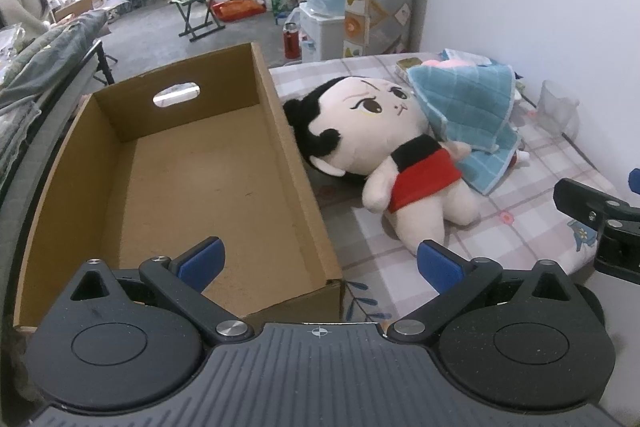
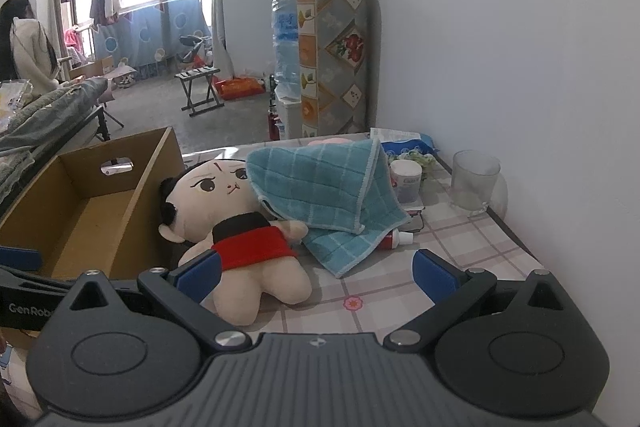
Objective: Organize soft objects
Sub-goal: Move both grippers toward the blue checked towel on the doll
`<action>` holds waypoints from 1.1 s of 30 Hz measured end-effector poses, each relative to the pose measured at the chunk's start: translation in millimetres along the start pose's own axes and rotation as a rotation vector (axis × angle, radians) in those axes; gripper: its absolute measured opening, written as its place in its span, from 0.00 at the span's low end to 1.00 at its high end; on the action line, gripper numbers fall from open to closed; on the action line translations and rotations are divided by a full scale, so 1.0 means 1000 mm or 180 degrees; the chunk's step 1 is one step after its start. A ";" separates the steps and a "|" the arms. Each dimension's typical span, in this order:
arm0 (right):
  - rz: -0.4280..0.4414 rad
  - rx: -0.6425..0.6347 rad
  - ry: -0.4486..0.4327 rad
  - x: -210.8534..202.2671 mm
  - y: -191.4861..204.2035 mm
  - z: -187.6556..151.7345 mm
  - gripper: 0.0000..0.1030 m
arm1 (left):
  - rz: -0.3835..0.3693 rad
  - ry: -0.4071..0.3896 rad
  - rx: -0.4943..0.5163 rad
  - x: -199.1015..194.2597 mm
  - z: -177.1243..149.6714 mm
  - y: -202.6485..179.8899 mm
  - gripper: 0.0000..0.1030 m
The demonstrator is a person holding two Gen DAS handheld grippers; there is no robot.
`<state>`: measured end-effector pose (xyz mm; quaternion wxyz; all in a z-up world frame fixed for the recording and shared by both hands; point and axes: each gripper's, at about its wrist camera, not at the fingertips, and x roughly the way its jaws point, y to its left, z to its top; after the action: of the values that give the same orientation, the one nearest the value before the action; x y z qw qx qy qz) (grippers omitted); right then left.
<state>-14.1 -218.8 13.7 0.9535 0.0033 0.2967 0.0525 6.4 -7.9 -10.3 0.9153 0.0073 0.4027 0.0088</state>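
Both jaws stand wide apart and hold nothing, as we see in each wrist view. Our left gripper (image 1: 320, 261) hangs over the near right corner of the box (image 1: 192, 187), one blue pad above the box floor and the other above the tabletop (image 1: 520, 235). Our right gripper (image 2: 318, 273) hovers low over the doll's legs, with its left pad just in front of the red skirt and its right pad over bare checked cloth; we cannot tell whether the left pad touches the doll.

Going left to right in the left wrist view, we find the open cardboard box first, with nothing in it and a cut-out handle in its far wall. Just beside its right wall lies the doll (image 1: 400, 163) on its back, black-haired head toward the far end and close against the box, legs toward us. A blue towel (image 1: 468, 115) is draped over something pink behind the doll; its lower edge rests on the doll's arm and shoulder. A clear cup (image 1: 558, 107) stands farther right, near the wall, well apart from the doll. The tip of our right gripper shows at the right edge.

In the right wrist view a white tub (image 2: 406, 183) and a small tube (image 2: 396, 239) lie just right of the towel, the tube partly under it.
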 end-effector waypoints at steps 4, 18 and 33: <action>-0.0070 -0.0008 -0.0023 -0.003 -0.003 -0.001 0.59 | -0.0064 -0.0009 0.0064 0.001 0.001 -0.009 1.00; -0.0182 0.0161 0.0059 0.012 -0.037 0.000 0.59 | -0.0181 0.0007 0.0268 0.017 0.017 -0.044 1.00; -0.0090 0.0103 0.0149 0.033 -0.038 0.004 0.59 | -0.0115 0.0062 0.0267 0.029 0.025 -0.051 1.00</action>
<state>18.8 -252.8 -3.1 0.9468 0.0133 0.3197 0.0343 44.4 -58.5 -16.0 0.9102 0.0384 0.4117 -0.0246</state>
